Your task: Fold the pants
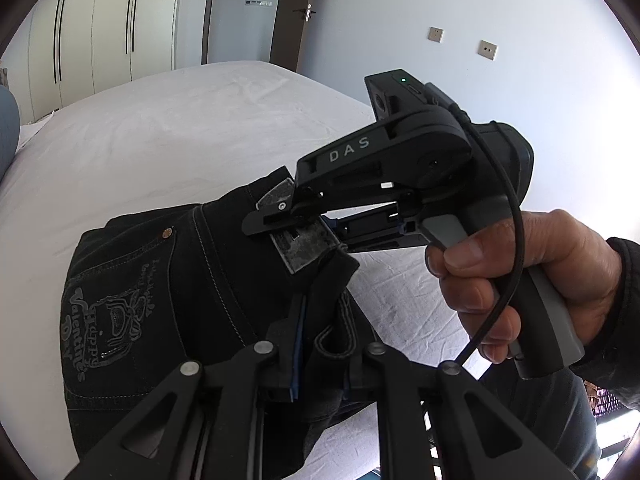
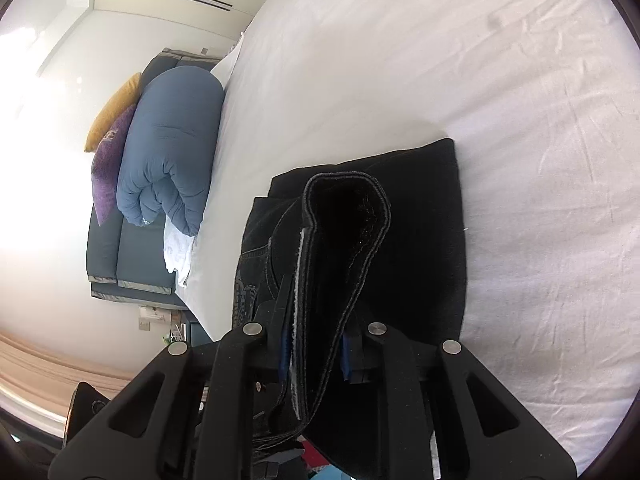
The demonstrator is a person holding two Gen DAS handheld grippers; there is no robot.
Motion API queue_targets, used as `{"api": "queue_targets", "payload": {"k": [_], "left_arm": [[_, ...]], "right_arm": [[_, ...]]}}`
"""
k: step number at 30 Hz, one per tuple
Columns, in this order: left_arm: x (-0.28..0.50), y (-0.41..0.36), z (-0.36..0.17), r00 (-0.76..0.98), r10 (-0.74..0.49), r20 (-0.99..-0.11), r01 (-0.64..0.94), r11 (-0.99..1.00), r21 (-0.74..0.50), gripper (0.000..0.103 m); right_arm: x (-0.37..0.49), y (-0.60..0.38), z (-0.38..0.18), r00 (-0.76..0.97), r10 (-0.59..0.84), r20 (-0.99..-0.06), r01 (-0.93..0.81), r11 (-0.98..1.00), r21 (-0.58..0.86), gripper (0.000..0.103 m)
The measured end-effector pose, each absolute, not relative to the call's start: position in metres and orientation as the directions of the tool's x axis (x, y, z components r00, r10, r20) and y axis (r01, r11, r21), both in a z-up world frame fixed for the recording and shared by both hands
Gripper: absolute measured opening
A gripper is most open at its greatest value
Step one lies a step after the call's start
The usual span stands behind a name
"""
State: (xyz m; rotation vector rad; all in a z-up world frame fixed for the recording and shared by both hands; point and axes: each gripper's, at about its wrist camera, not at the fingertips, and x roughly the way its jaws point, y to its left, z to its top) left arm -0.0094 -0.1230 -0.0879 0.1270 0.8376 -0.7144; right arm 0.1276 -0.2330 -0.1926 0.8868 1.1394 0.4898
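Note:
Black denim pants point(image 1: 160, 304) with a "Happy Valentine's Day" back pocket lie partly folded on the white bed point(image 1: 160, 140). My left gripper point(image 1: 316, 364) is shut on a folded edge of the pants near the camera. My right gripper point(image 1: 292, 232) shows in the left wrist view, held by a hand, shut on the pants just beyond the left one. In the right wrist view the right gripper point(image 2: 316, 344) clamps a hemmed fold of the pants point(image 2: 420, 240), which stands up between the fingers.
The bed sheet point(image 2: 440, 60) spreads wide around the pants. A rolled blue duvet point(image 2: 172, 152), purple and yellow pillows point(image 2: 110, 160) lie on a sofa beside the bed. Wardrobes point(image 1: 112, 32), a door and a wall stand behind the bed.

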Motion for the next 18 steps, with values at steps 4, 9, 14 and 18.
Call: {"api": "queue_targets", "payload": {"k": [4,9,14,18], "left_arm": [[-0.008,-0.131,-0.098,0.432,-0.526,-0.733,0.624,0.761,-0.178,0.014],[-0.005,-0.142,-0.125,0.357,-0.539,-0.762,0.634,0.739,-0.226,0.046],[-0.021,-0.128,-0.108,0.327,-0.638,-0.697,0.644,0.69,-0.33,0.076],[-0.028,-0.092,-0.087,0.359,-0.667,-0.653,0.618,0.694,-0.37,0.082]], "right_arm": [[0.13,-0.247,-0.207,0.386,0.735,-0.557,0.119,0.56,0.82,0.017],[0.13,-0.264,-0.235,0.362,0.74,-0.568,0.161,0.55,0.819,0.018],[0.119,-0.287,-0.235,0.415,0.741,-0.527,0.184,0.499,0.847,0.03],[0.104,-0.321,-0.209,0.516,0.694,-0.502,0.193,0.477,0.858,0.067]]}}
